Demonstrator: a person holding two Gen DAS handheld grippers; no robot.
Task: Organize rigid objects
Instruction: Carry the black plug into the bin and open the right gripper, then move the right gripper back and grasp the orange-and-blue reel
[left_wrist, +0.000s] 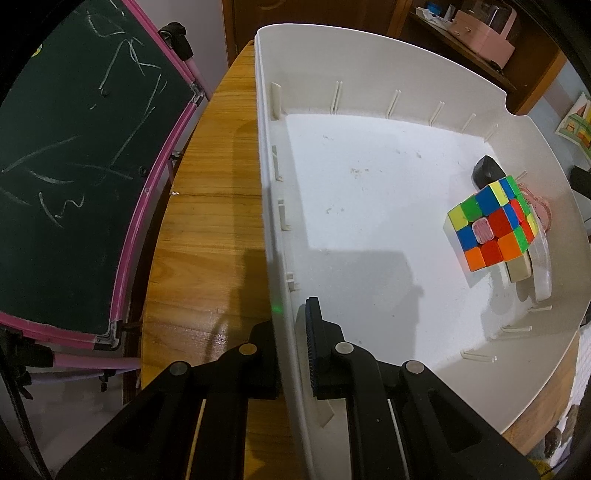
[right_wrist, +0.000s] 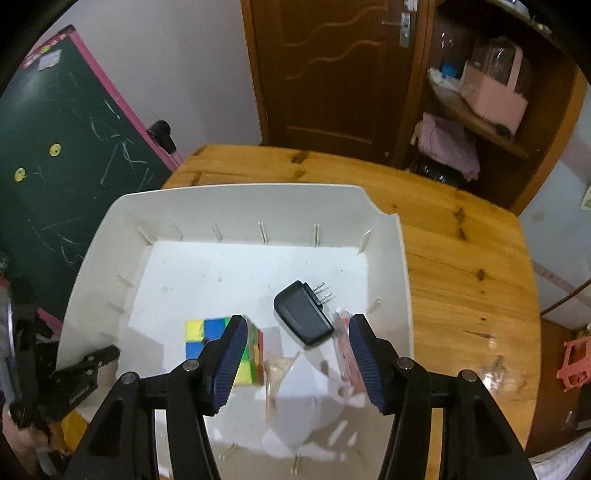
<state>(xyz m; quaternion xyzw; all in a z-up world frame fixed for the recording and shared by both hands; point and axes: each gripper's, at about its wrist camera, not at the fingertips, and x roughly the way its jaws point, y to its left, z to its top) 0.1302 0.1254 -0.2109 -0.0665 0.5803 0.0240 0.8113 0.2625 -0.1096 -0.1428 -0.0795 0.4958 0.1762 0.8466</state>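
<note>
A white plastic bin (left_wrist: 369, 74) stands on the wooden table (right_wrist: 461, 277). Inside it lie a multicoloured puzzle cube (left_wrist: 487, 229) (right_wrist: 205, 334), a black plug adapter (right_wrist: 303, 317) (left_wrist: 485, 170) with its pins pointing away, and a clear plastic piece with pink in it (right_wrist: 343, 350), which is blurred. My left gripper (left_wrist: 286, 317) is shut on the bin's near wall, one finger outside and one inside; it also shows in the right wrist view as the left gripper (right_wrist: 96, 363). My right gripper (right_wrist: 297, 321) hangs open over the bin's contents, the cube by its left pad, the clear piece by its right pad.
A green chalkboard with a pink frame (left_wrist: 74, 166) leans left of the table. Behind stand a brown door (right_wrist: 332, 74) and a shelf with a pink appliance (right_wrist: 495, 96). A pink stool (right_wrist: 576, 362) sits on the floor at right. A small beige block (left_wrist: 519, 269) lies beside the cube.
</note>
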